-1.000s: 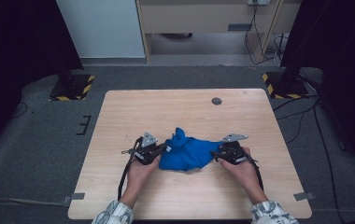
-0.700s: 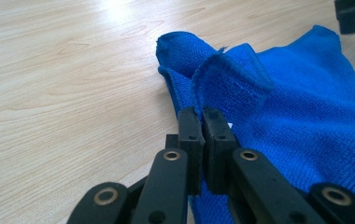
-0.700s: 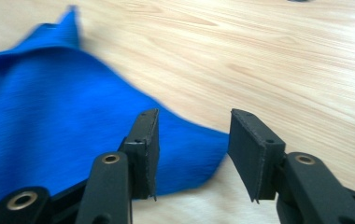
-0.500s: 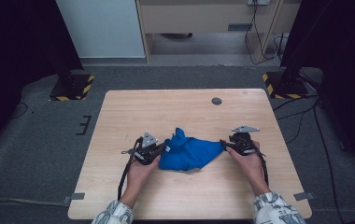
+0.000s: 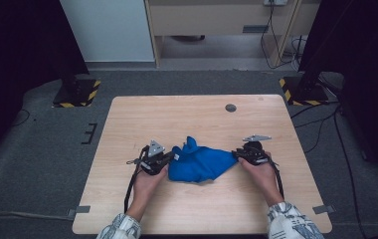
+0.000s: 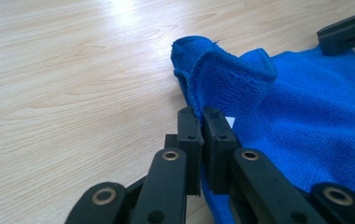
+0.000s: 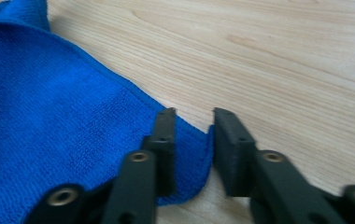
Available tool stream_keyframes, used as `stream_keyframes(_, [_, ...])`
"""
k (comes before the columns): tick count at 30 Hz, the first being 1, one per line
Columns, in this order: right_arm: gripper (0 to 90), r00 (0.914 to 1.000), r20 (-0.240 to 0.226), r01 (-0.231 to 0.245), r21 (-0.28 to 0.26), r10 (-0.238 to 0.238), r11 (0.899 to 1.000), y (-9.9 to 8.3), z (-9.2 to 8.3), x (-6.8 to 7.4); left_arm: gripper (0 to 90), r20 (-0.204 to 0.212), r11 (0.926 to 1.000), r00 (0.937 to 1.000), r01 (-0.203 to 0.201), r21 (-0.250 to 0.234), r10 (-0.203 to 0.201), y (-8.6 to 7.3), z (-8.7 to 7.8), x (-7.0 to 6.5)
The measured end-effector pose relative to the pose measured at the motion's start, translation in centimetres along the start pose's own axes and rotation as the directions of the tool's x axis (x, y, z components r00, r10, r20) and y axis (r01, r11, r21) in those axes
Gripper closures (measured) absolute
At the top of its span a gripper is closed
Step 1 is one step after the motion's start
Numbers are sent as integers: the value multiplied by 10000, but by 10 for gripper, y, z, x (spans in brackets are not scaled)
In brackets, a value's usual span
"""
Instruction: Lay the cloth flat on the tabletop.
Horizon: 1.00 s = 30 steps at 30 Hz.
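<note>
A crumpled blue cloth point(image 5: 199, 163) lies on the wooden table point(image 5: 177, 114) between my two grippers. My left gripper point(image 5: 169, 158) sits at its left edge. In the left gripper view the left gripper point(image 6: 200, 116) is shut on a raised fold of the blue cloth point(image 6: 297, 121). My right gripper point(image 5: 236, 154) is at the cloth's right corner. In the right gripper view the right gripper point(image 7: 192, 116) has just been closing. A gap still shows between its jaws, and the corner of the blue cloth point(image 7: 49, 102) curls up inside it.
A small dark round mark point(image 5: 231, 107) sits near the table's far edge. Two black stands with striped bases point(image 5: 76, 92) point(image 5: 301, 89) flank the table on the floor. Bare wood surrounds the cloth.
My right gripper has shifted a little to the right, and its jaws now stand around the cloth's right corner, which is drawn out to a point. The left gripper has kept still.
</note>
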State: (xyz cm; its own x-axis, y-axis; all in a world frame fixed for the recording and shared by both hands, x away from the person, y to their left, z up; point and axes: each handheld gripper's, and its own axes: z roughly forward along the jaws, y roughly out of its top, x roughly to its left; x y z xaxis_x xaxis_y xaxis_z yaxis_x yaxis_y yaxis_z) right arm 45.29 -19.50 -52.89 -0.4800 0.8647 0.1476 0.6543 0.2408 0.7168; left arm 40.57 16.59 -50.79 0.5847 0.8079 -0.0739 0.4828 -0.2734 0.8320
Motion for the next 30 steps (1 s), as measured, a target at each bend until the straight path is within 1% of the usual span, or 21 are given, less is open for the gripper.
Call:
stream_keyframes(3, [856, 9998, -62, 169, -145, -170, 9998, 2, -1, 2, 861, -56, 9999, 9999, 118, -37, -118, -1, -2, 1])
stream_keyframes(5, [888, 9995, -50, 300, -220, -302, 9993, 2, -4, 4, 860, -81, 9998, 9998, 194, -62, -194, -2, -4, 2])
stream_keyframes(8, [892, 9992, -52, 397, -376, -399, 9985, 4, -9, 4, 860, -133, 9997, 9997, 220, -82, -221, -2, -7, 5])
stream_keyframes(11, [893, 9993, -49, 368, -539, -371, 9979, 5, -14, 4, 860, -199, 9997, 9995, 246, -32, -246, -3, -8, 8])
stream_keyframes(14, [893, 9989, -75, 445, -764, -452, 9961, 6, -20, 6, 860, -220, 9997, 9995, 247, -48, -248, -3, -9, 8])
stream_keyframes(16, [893, 9985, -113, 519, -926, -531, 9943, 7, -23, 8, 861, -237, 9996, 9993, 291, 54, -290, -3, -9, 7])
stream_keyframes(18, [893, 9981, -152, 569, -1105, -589, 9922, 8, -27, 10, 863, -223, 9989, 9992, 350, 311, -343, -6, -10, 7])
stream_keyframes(20, [893, 9974, -152, 688, -1139, -710, 9911, 9, -30, 12, 865, -219, 9983, 9992, 358, 458, -349, -8, -13, 7])
stream_keyframes(24, [893, 9959, -368, 776, -1214, -826, 9896, 9, -33, 21, 864, -244, 9960, 9986, 492, 739, -475, -14, -18, 9])
stream_keyframes(26, [893, 9948, -424, 870, -1189, -926, 9891, 8, -33, 23, 863, -264, 9939, 9986, 483, 995, -458, -19, -20, 11])
stream_keyframes(28, [893, 9942, -467, 906, -1153, -965, 9892, 7, -33, 24, 863, -199, 9913, 9985, 521, 1211, -501, -25, -22, 12])
stream_keyframes(30, [893, 9942, -532, 870, -1134, -934, 9897, 5, -32, 26, 860, -69, 9907, 9986, 523, 1257, -518, -31, -25, 12])
